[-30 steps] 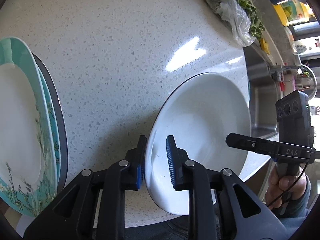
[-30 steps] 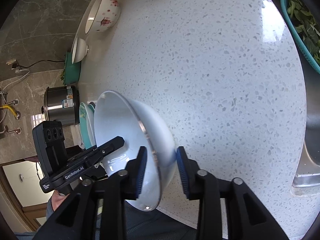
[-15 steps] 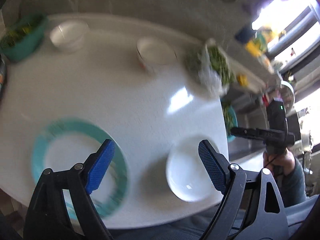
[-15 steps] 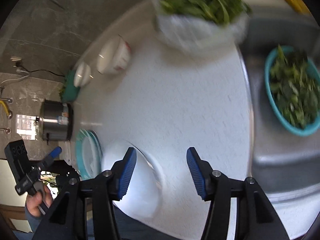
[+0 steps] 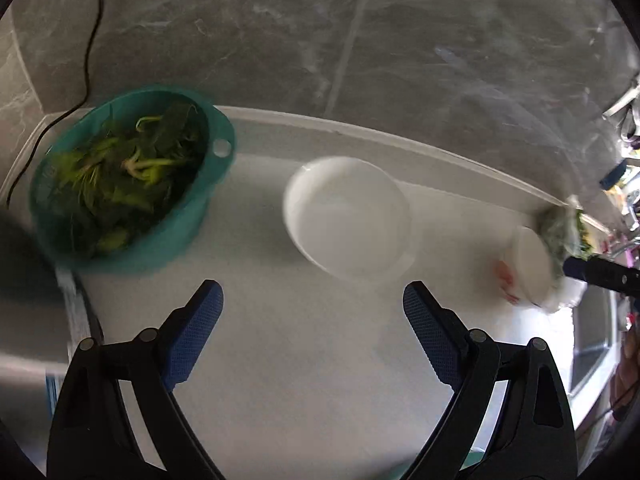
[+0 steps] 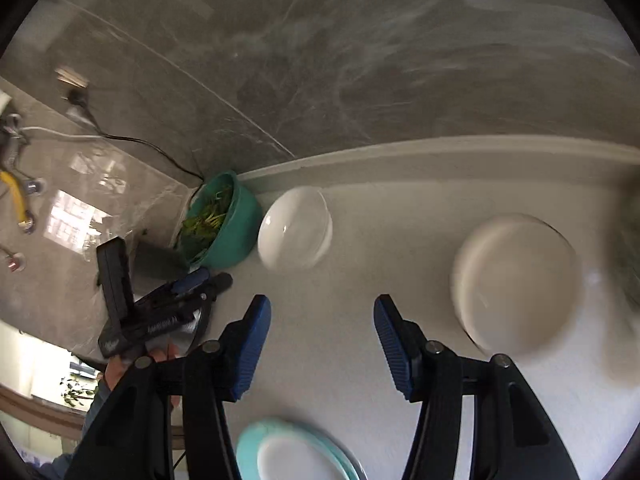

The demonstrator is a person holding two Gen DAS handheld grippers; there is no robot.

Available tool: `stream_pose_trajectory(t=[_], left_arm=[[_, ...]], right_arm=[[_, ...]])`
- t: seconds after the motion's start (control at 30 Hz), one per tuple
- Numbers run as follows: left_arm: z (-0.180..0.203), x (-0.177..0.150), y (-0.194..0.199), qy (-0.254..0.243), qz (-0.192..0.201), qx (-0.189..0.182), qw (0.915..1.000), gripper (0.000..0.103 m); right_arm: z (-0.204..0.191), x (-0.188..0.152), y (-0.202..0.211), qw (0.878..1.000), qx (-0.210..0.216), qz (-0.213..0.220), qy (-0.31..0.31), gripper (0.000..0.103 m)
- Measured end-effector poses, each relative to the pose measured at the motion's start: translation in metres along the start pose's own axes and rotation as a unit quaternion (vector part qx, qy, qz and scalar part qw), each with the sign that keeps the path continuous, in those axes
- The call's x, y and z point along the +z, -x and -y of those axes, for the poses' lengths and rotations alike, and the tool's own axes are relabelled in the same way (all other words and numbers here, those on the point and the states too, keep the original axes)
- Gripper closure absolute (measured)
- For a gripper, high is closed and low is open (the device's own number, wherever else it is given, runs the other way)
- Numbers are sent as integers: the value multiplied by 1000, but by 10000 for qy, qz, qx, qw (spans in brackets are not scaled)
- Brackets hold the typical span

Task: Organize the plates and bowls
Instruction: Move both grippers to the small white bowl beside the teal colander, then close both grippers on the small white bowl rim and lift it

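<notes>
Between the blue pads of the left gripper point(image 5: 313, 312) lies only bare white countertop point(image 5: 304, 380); its jaws have just been opening and now stand wide, holding nothing. Beyond its tips sits a plain white bowl point(image 5: 347, 218), empty, which serves as the landmark. The right gripper point(image 6: 322, 340) has its jaws about half apart, also with nothing between them, and they have been opening within the last second.

Left of the white bowl, and near it, stands a teal basket point(image 5: 132, 184) filled with leafy greens point(image 5: 120, 172). Right of the white bowl, well apart, is a second white bowl with red markings point(image 5: 528, 270) on its outside; nothing shows inside it (motion blur hides detail). Nearer the person than the white bowl, a teal-rimmed plate point(image 6: 292, 452) shows at the lower edge of the right wrist view, a white dish resting on it.

Both hands look to be between picks, reaching toward the two back bowls. Next, each gripper likely needs to descend over a bowl's rim, one pad inside and one outside, then close firmly before lifting.
</notes>
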State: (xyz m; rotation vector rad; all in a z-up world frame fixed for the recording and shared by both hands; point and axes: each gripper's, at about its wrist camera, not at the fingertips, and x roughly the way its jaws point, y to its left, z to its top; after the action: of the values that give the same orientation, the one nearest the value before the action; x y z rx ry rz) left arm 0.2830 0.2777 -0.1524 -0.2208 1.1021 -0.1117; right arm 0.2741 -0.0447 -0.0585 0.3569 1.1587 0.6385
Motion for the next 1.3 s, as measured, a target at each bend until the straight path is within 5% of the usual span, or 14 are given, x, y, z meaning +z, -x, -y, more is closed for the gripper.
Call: stream_pose_trajectory(t=[0.27, 0.73, 0.8, 0.87, 1.07, 1.3], left_arm=[[-24, 32, -61, -71, -303, -465, 9984, 11], [-13, 39, -94, -404, -323, -542, 9972, 14], [-17, 41, -105, -333, -377, -586, 9970, 37], [-24, 40, -115, -159, -455, -608, 9970, 48], [-44, 45, -134, 134, -541, -644, 9964, 63], [-65, 59, -147, 335, -674, -839, 9936, 64]], right_arm=[[-7, 37, -97, 9976, -454, -358, -394, 46], [5, 53, -145, 9959, -514, -574, -479, 45], [4, 57, -158, 9957, -491, -621, -475, 45], [5, 57, -165, 9954, -506, -684, -430, 46], [9, 60, -178, 9952, -400, -783, -435, 46], [18, 65, -187, 9926, -92, -922, -785, 48]])
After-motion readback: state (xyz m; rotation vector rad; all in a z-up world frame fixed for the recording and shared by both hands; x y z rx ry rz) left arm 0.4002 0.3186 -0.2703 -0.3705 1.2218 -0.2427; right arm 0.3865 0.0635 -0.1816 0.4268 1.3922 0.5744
